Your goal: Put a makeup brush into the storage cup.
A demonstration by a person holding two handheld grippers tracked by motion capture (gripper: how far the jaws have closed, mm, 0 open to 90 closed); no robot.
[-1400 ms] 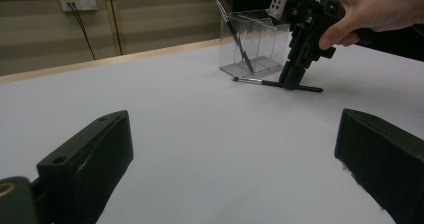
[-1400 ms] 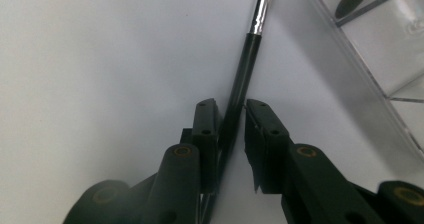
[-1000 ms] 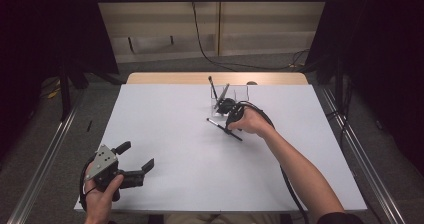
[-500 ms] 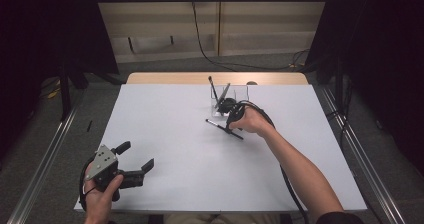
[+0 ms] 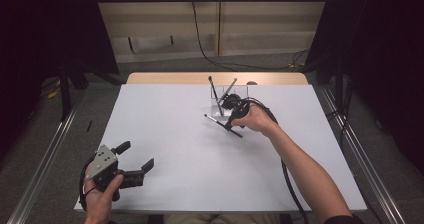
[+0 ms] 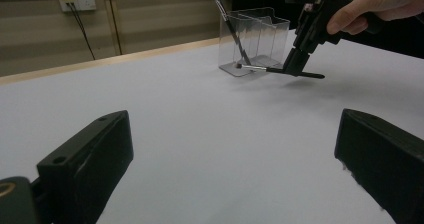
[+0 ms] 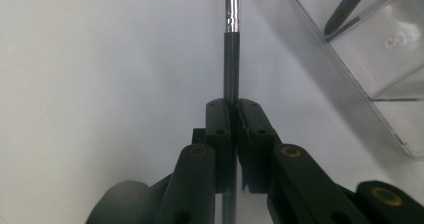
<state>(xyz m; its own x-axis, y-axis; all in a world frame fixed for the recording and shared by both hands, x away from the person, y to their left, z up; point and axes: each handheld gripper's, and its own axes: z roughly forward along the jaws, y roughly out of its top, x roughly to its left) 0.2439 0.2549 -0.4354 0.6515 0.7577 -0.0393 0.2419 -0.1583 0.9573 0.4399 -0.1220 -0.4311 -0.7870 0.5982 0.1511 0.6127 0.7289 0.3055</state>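
Right gripper [image 5: 231, 124] sits near the far centre of the white table [image 5: 175, 184], jaws clamped on a thin black brush [image 5: 223, 125]. In the right gripper view the jaws are pressed together on the dark handle [image 7: 230, 69], with the silver ferrule [image 7: 231, 6] running out ahead of them toward the top edge. From the left gripper view the brush [image 6: 280, 71] is roughly level and just above the table surface, shadow under it, silver end pointing at the base of the clear container [image 6: 255, 41]; can't tell if the tip touches the container or the table. The right hand [image 5: 256, 118] wraps the gripper body, cable looping back along the forearm. The clear plastic container [image 5: 231, 96] stands upright at the far side of the table, just behind the right gripper, divided into compartments; two other brushes stand in it, one black and leaning left [image 5: 215, 94], one grey and leaning right [image 5: 229, 90]. Which compartment each sits in I can't tell. Left gripper [image 5: 131, 161] is well apart from all that, at the near left corner of the table, held in the left hand [image 5: 100, 194], jaws spread wide with nothing between them; the left gripper view shows both black jaws far apart over bare table.
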